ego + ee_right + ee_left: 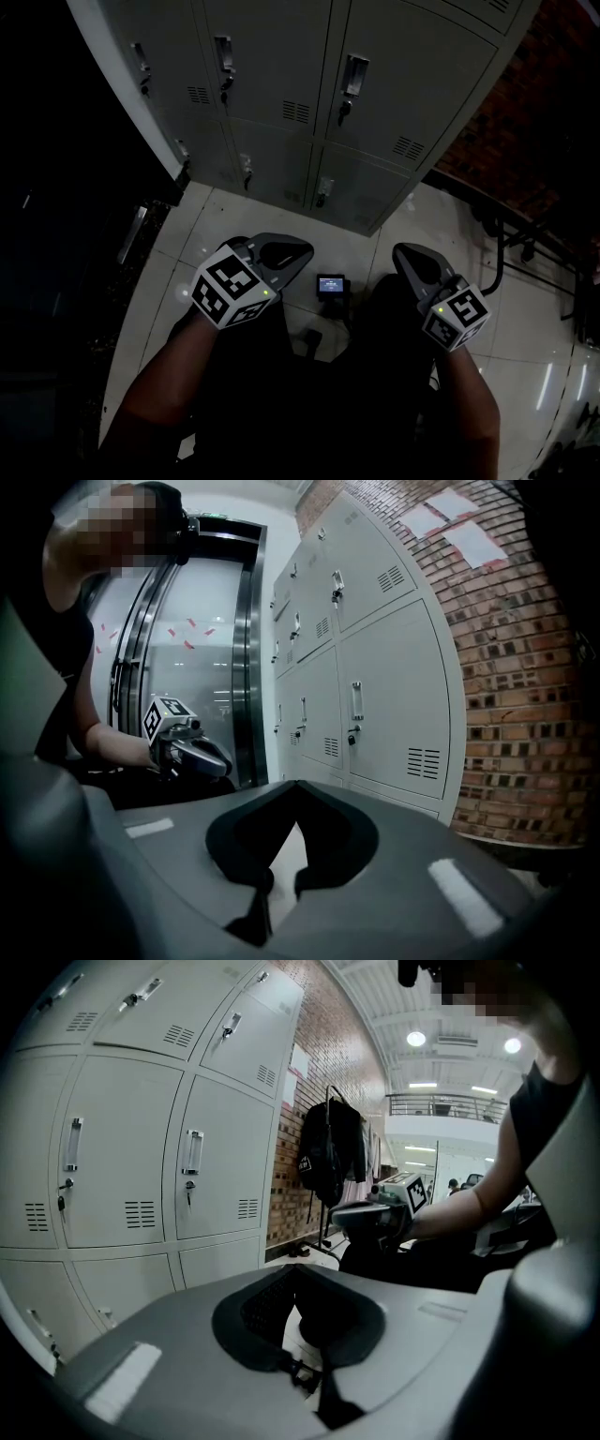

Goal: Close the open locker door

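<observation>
**No open door showing anywhere: done, or just out of frame?**

Both grippers are hanging low over the floor [234, 220], well apart from the lockers [281, 103] and touching nothing. The left gripper [284, 253] is sitting clenched, its jaw tips meeting with nothing between them. The right gripper [415, 263] is looking the same: tips together, empty.

As for the door itself, I'm not finding an open one. Every door showing in the head view is lying flush with its neighbours, and both gripper views are giving me the same flat fronts. So I'm guessing the closing is either finished or the open door is sitting outside all three frames. Nothing here is settling which.

What's getting in the way: the head view is running very dark, the upper rows are getting cut off at the top edge, and the left end of the bank is vanishing into black. A small lit thing [330, 284] is lying on the floor between the grippers, too small to name.
</observation>
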Tool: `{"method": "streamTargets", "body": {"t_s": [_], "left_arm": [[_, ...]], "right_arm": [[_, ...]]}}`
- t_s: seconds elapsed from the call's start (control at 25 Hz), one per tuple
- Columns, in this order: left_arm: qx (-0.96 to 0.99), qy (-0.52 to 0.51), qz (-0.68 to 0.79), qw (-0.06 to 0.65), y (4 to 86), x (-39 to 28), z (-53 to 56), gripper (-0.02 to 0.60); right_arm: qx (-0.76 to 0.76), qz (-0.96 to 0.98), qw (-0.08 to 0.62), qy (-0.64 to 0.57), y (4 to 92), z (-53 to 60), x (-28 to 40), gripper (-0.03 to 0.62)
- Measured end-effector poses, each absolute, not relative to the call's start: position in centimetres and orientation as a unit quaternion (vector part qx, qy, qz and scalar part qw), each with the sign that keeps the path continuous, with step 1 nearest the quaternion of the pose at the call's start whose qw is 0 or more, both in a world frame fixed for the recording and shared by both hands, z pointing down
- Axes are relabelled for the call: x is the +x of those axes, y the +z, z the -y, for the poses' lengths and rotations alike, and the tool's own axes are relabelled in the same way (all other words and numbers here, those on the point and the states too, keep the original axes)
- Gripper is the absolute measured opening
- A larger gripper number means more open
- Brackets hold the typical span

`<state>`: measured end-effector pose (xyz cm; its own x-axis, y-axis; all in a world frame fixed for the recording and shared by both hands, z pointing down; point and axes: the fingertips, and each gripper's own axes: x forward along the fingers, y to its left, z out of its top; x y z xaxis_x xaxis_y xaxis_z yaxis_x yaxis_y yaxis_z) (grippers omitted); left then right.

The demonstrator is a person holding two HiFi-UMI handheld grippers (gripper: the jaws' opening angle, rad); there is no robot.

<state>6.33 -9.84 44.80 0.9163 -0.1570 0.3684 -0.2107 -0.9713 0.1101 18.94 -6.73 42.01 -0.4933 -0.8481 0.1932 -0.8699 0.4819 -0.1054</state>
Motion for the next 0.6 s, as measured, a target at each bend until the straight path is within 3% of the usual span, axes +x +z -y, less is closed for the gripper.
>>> {"method": "streamTargets", "body": {"t_s": [0.6], "left_arm": [[0.977, 0.178, 0.092, 0.074, 44.54, 6.54, 9.71, 0.012]], "right_arm": [[0.49, 0.865, 0.055, 0.09, 41.6, 6.3, 19.08, 0.002]]}}
